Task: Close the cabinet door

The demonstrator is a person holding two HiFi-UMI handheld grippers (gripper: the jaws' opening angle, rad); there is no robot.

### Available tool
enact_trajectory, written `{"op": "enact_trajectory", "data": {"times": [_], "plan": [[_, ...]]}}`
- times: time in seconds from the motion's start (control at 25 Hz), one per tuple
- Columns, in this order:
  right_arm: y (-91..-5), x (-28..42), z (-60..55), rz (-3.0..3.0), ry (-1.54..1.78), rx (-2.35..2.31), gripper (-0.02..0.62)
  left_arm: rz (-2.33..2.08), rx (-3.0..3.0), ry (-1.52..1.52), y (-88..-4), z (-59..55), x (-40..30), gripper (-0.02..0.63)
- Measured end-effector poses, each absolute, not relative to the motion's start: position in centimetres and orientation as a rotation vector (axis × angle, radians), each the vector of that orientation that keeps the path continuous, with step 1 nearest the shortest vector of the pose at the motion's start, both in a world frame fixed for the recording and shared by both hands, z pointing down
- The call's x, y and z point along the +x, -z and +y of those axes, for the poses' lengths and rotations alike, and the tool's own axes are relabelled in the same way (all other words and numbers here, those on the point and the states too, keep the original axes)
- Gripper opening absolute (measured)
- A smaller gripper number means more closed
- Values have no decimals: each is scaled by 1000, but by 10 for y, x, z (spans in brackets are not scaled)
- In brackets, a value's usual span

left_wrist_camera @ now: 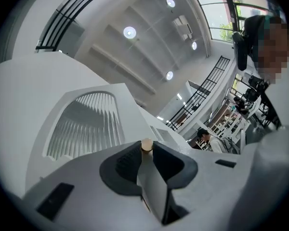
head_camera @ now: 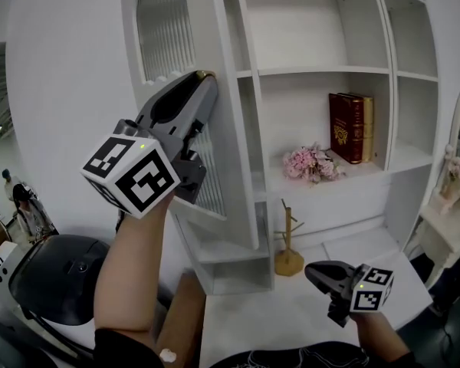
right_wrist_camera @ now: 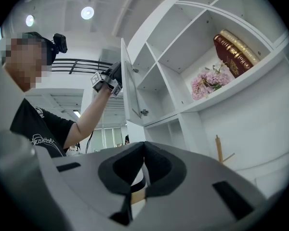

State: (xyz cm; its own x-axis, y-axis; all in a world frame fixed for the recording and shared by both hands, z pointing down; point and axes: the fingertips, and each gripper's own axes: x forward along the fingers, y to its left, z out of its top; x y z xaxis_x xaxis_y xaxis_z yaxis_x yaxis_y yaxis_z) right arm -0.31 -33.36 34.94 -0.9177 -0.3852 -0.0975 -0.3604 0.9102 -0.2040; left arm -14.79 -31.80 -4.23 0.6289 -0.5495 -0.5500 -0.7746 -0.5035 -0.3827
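Starting on the left: the left gripper (head_camera: 203, 79) is up high, jaws pinched narrow on the free edge of the cabinet door (head_camera: 165, 29), right by its little gold knob (left_wrist_camera: 146, 145). The door's swung well open, standing out from the white cabinet (head_camera: 314, 71). One shelf has a pink flower bunch (head_camera: 312, 163) beside some red books (head_camera: 351, 127), with a wooden stand (head_camera: 288, 240) lower down. The right gripper (head_camera: 310, 271) sits low, jaws pressed together with nothing in them.
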Motion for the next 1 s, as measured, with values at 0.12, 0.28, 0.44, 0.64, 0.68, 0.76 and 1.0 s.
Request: {"op": "enact_trajectory", "data": {"times": [0.12, 0.28, 0.44, 0.64, 0.68, 0.76, 1.0], "plan": [[-354, 5, -337, 2923, 296, -595, 6, 1060, -2225, -453, 42, -335, -138, 77], [-361, 13, -343, 2919, 313, -618, 6, 1082, -2191, -427, 42, -347, -131, 77], [-364, 21, -347, 2914, 325, -637, 6, 1119, -2145, -410, 42, -358, -126, 77], [-369, 31, -351, 2904, 341, -651, 6, 1139, -2129, -409, 42, -376, -120, 78], [-370, 34, -352, 2902, 347, -656, 6, 1138, -2132, -412, 43, -379, -119, 80], [-374, 38, -353, 2898, 364, -670, 6, 1146, -2127, -409, 42, -386, -117, 80], [-374, 54, -357, 2874, 381, -700, 6, 1193, -2096, -385, 41, -406, -113, 81]]}}
